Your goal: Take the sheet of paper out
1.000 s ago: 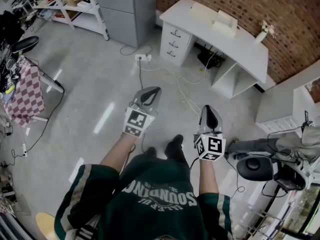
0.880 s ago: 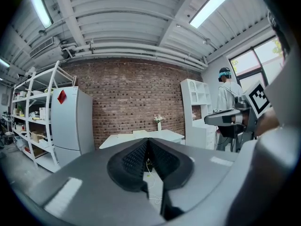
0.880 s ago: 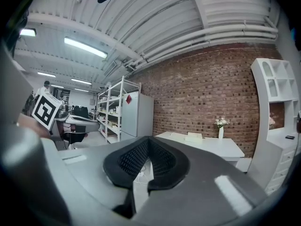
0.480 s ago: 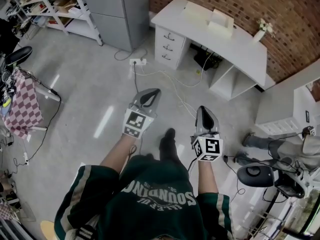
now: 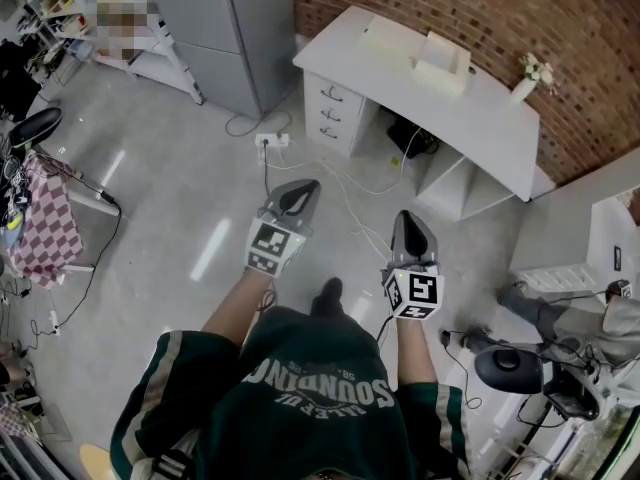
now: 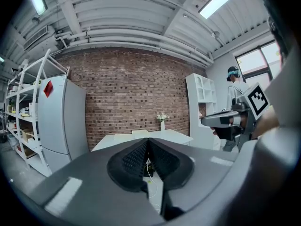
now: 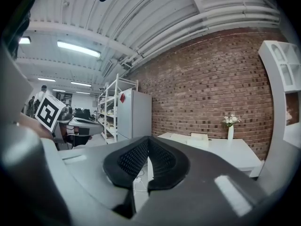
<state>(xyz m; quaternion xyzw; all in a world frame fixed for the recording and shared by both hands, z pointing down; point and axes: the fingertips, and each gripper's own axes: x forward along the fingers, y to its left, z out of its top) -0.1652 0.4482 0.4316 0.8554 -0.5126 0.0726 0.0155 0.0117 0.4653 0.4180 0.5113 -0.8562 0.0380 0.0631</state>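
Ahead of left gripper (image 5: 307,185), right gripper (image 5: 408,221); desk (image 5: 472,110) well apart; jaws shut

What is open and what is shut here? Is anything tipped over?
left gripper: jaws shut, nothing between them.
right gripper: jaws shut, nothing between them.
desk drawers: all shut.
fridge: doors shut.
flower vase: upright on the desk.
power strip: lying flat, cables leading off it.
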